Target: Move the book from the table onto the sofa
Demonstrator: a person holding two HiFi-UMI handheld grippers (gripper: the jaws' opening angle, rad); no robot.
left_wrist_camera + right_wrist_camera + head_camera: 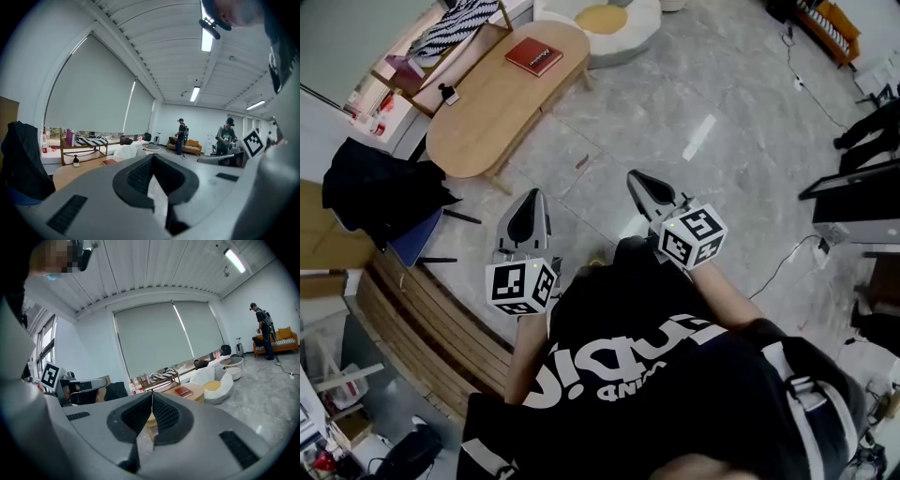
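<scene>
A pale marble floor (712, 122) fills most of the head view. At the upper left stands a long oval wooden table (487, 112). Just past its far end is a white round seat (628, 37) with a yellow cushion (601, 17).

The person (647, 366), in a black printed shirt, stands on the floor well short of the table and holds the 2 tools out in front, both about level and pointed towards the table.

The left hand-held gripper (531, 199) has its jaws pressed together with nothing between them, as its own view shows (152, 157). The right hand-held gripper (637, 180) is likewise fully closed and empty (151, 394).

The book (533, 56), red and flat, lies on the far end of the table, near the white seat. It is well apart from both tools, ahead of them and up the picture in the head view. In the left gripper view the book (108, 161) sits left of the jaw tips. In the right gripper view it (183, 391) shows just right of them, far beyond.

A small dark bottle (445, 92) stands at the table's left edge.
</scene>
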